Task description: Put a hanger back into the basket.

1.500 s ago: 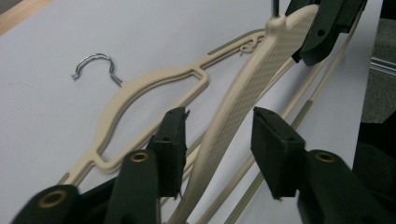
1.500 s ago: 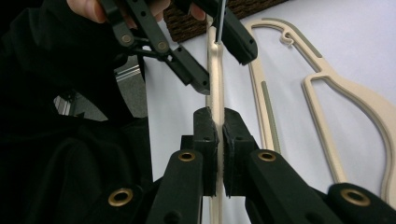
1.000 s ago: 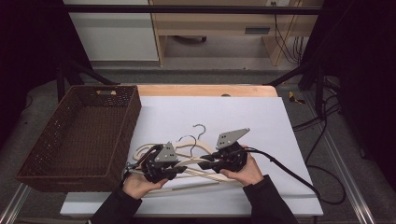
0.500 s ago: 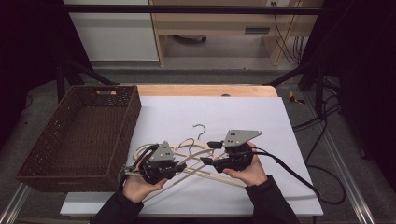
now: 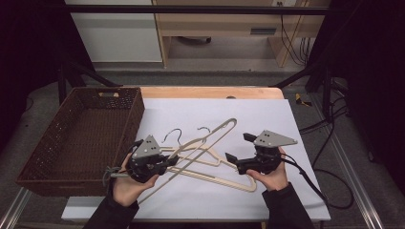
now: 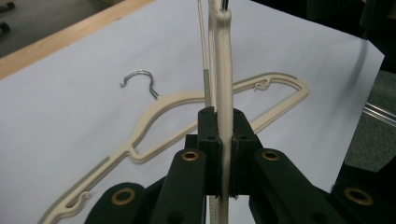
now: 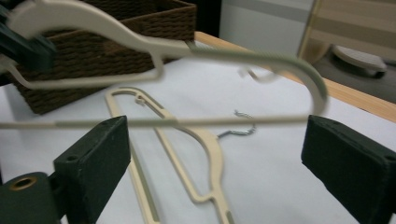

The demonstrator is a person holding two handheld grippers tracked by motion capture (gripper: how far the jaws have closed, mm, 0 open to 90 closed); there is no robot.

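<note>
Lifted hanger (image 5: 210, 138): we see a cream plastic hanger raised off the white sheet, its far end tilted up toward the back edge of the table, its near end in the left gripper's jaws.
Second hanger (image 5: 217, 168): cream as well, it lies flat on the sheet near the front edge, between the two hands (its metal hook (image 6: 140, 80) points toward the back edge).
Left gripper (image 5: 167, 163): we hold it near the front left part of the sheet, just beside the basket; its jaws are pressed together on the lifted hanger, and the left gripper view shows the cream bar pinched between the two black pads (image 6: 208, 135).
Right gripper (image 5: 237, 151): we hold it toward the front right of the sheet, its jaws spread wide and just now opening; in the right gripper view the thin bar of the lifted hanger (image 7: 187, 122) crosses the gap in front of the pads, which press on nothing.
Basket (image 5: 57, 157): a brown woven one at the table's left edge, beside the sheet.
Sheet (image 5: 267, 119): white, covering most of the wooden tabletop.
</note>
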